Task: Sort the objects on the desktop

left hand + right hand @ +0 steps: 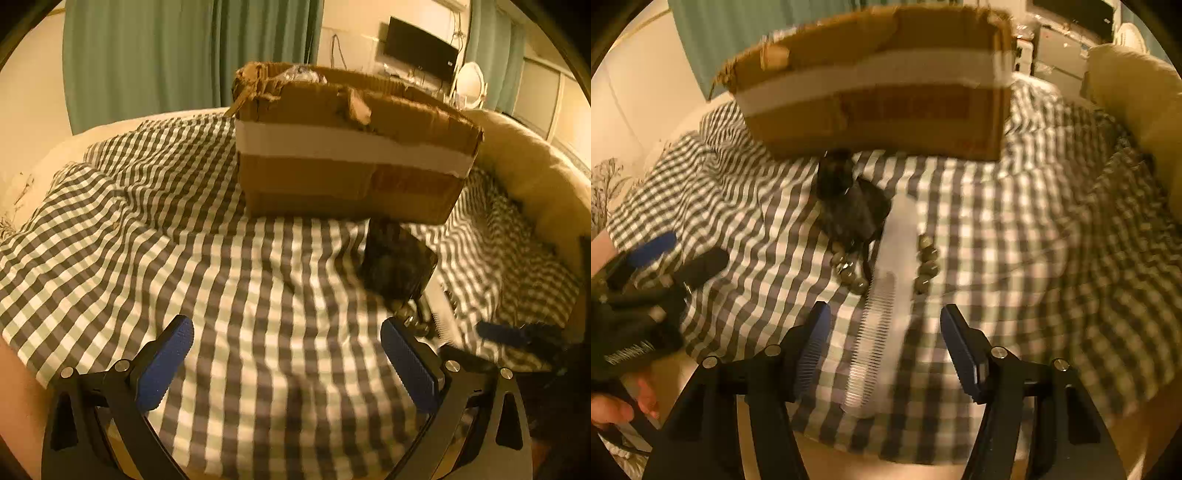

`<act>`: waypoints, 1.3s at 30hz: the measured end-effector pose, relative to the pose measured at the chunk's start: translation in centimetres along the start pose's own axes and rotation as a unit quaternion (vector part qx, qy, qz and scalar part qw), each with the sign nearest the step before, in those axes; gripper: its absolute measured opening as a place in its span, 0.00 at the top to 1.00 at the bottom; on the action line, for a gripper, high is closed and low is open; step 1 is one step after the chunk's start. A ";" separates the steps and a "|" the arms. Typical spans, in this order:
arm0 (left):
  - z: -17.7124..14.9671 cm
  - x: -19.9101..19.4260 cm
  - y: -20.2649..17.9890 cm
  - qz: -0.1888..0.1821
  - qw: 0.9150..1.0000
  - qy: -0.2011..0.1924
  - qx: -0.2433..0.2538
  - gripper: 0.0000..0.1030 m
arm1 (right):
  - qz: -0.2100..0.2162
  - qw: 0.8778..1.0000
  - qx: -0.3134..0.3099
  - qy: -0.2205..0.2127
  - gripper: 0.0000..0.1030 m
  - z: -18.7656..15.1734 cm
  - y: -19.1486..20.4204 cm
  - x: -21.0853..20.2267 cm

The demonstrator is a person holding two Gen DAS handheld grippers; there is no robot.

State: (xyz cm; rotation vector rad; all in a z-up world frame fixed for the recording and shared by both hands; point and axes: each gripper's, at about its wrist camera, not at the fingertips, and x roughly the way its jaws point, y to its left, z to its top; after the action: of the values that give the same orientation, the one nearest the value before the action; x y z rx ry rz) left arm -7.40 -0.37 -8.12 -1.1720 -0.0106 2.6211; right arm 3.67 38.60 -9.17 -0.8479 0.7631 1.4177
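Left gripper (286, 363) hung over bare checked bedcover (184, 240), jaws spread wide, nothing between them. Right gripper (884, 350) pointed down at the bed, jaws apart and unclenched; a white comb (886, 295) lay between the fingertips, pads not touching it as far as the blur allowed. Comb ran roughly 12 to 6 o'clock in the right wrist view. String of round beads (925, 264) curled beside the comb's upper half, some on each side. Dark crumpled pouch (849, 206) sat at 11 o'clock from the comb, just in front of the cardboard box (879, 85). Box stood open on the bedcover at 12 o'clock, a white tape band across its front. Left gripper showed at 9 o'clock in the right view.
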 end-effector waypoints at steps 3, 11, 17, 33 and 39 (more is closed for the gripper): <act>-0.2 0.6 -0.9 0.006 0.999 0.005 0.031 0.00 | -0.011 1.000 -0.006 0.012 0.44 -0.3 0.1 1.4; 0.1 2.0 -2.8 -0.022 0.998 0.011 0.050 0.00 | -0.014 1.000 0.015 0.006 0.74 -0.4 -1.3 1.3; 1.0 3.4 -4.0 -0.064 0.998 0.016 0.017 0.00 | -0.030 0.998 0.051 -0.023 0.74 -0.2 -4.2 -2.4; 3.1 8.5 -4.7 -0.147 0.987 0.026 -0.051 0.17 | -0.027 0.994 0.103 -0.018 0.74 1.9 -6.2 -1.3; 3.0 7.6 -6.2 -0.130 0.991 0.010 0.016 0.48 | -0.020 0.995 0.097 -0.020 0.74 2.3 -5.5 -1.6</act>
State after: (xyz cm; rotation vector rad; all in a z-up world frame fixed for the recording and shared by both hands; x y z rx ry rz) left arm -12.90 7.81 -10.94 -1.1045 -0.1098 2.3732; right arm 9.04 39.90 -6.44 -0.6795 0.8338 1.2986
